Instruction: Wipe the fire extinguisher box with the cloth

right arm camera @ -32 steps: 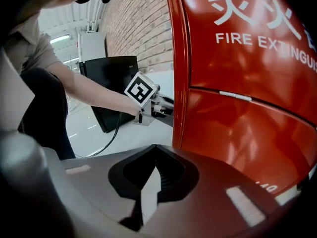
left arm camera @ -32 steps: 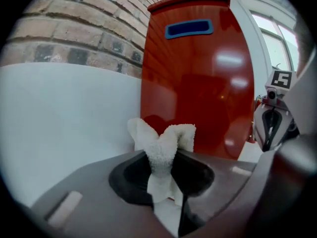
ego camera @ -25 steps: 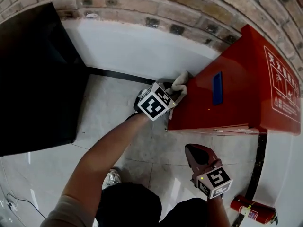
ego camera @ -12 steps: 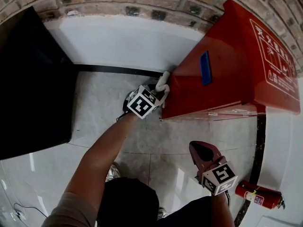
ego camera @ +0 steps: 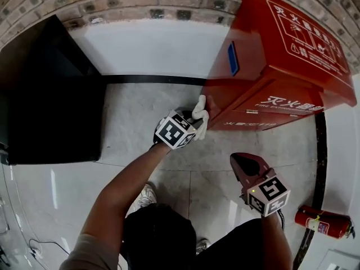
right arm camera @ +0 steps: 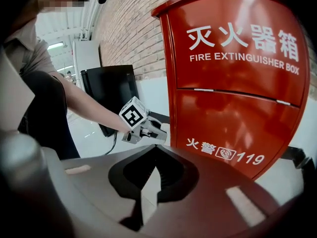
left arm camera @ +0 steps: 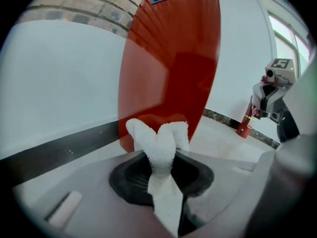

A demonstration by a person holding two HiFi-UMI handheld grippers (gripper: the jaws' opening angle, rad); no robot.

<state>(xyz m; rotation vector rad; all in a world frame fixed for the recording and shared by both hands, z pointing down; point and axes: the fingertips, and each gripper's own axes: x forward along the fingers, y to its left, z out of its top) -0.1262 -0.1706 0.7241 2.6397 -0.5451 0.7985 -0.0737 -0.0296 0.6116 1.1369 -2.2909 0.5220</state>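
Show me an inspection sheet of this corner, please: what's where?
Surface: pale tiled floor, glossy.
Job's things: red fire extinguisher box against the wall; white cloth at its lower side edge.
Clutter: loose fire extinguisher lying on the floor; black cabinet.
Grippers: left claw shut on the cloth; right claw shut, empty, off the box.
Cables: thin cable on the floor.
Surroundings: brick wall above a white panel.

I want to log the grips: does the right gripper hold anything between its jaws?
No, the right gripper has its jaws closed together, with nothing between them.
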